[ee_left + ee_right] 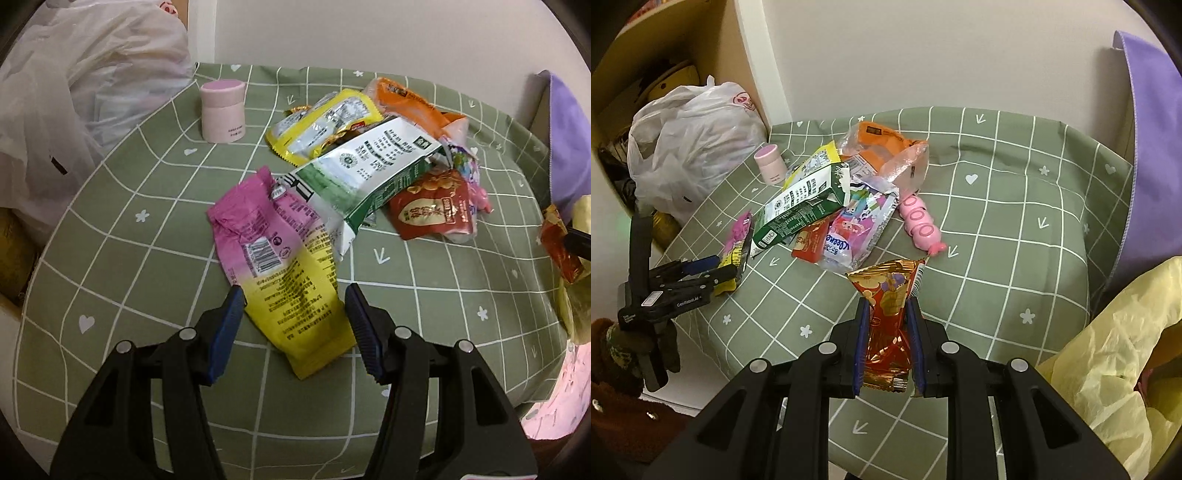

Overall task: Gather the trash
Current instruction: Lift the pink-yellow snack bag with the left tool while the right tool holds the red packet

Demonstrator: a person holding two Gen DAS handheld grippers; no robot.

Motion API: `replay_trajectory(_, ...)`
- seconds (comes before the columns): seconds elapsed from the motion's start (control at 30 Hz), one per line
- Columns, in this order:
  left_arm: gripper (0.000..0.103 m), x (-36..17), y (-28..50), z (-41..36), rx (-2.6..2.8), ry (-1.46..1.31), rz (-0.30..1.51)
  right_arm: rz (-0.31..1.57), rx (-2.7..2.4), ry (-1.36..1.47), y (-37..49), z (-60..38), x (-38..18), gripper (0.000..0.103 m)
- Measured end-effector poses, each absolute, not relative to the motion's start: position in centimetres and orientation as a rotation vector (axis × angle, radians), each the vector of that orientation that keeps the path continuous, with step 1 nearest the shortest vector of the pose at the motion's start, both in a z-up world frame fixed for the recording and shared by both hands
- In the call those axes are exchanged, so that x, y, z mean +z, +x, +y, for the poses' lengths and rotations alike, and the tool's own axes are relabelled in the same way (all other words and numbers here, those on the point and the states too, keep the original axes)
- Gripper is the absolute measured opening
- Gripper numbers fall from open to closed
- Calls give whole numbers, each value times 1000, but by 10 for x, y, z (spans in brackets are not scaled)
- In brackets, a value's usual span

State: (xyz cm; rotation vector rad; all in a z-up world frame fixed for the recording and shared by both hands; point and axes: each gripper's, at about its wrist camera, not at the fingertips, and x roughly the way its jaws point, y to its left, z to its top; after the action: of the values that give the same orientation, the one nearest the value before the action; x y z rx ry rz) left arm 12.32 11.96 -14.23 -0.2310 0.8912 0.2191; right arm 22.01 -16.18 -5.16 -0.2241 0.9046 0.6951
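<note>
On the green cloth (129, 258), most wrappers remain uncollected. Your right gripper (888, 314) clamps a red-gold wrapper (886, 295); your left gripper (295, 299) straddles, jaws apart, the pink-yellow packet (291, 291). Yellow bag (1108, 350) waits nearby.

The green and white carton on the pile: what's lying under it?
Under the green and white carton lie the top of the pink and yellow packet, a red snack packet and a cartoon tissue pack. Anything beneath its middle is covered.

A green checked tablecloth (1015, 229) covers the table against a plain pale wall (923, 55).
</note>
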Motion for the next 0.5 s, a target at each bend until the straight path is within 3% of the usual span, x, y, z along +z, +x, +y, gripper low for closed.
replay_trajectory(0.13, 54, -142, 129, 118, 224, -243, 942, 902, 701, -217, 221, -166, -53, 20)
replay_trajectory(0.17, 51, -140, 128, 120, 217, -273, 940, 897, 703, -216, 221, -167, -53, 20)
replay_trajectory(0.23, 30, -137, 124, 127, 210, -347, 924, 881, 702, -213, 219, -169, -50, 20)
replay_trajectory(0.5, 24, -94, 128, 122, 114, -304, 842, 833, 656, -165, 219, -180, -34, 20)
